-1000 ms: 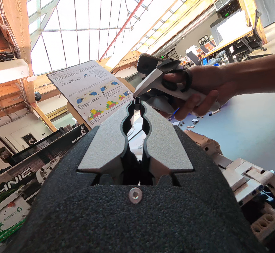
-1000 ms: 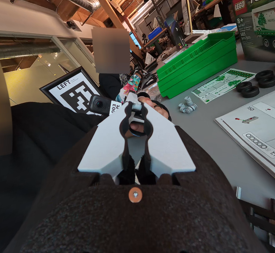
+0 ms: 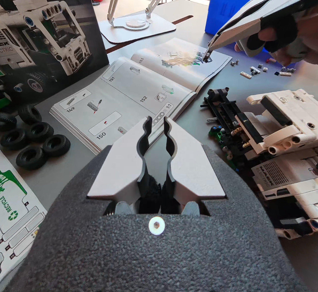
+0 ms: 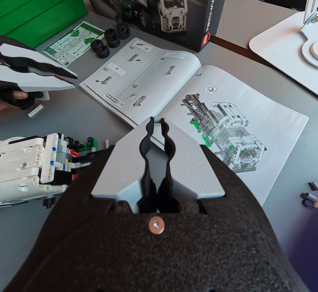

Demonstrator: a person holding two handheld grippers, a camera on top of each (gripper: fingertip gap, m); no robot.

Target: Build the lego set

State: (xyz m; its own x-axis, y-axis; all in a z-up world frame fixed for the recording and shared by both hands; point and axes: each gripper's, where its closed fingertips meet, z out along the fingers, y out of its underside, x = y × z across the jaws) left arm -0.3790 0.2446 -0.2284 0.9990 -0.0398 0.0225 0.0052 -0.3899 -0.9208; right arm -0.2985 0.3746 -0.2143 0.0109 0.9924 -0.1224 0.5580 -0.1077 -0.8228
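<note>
You are holding your right gripper (image 4: 157,120) over the glossy open instruction booklet (image 4: 172,84), its wavy-edged fingers pinching a small pale grey piece (image 4: 157,122) at the tips. Your left gripper (image 3: 156,120) is hanging empty, fingers parted with a clear gap. The blocky white and black truck model (image 3: 268,139), studded with round pin holes, is lying on the smooth grey table (image 4: 72,123) beside the booklet, ribbed black rubber tyres (image 3: 34,142) clustering near the box (image 4: 172,3).
</note>
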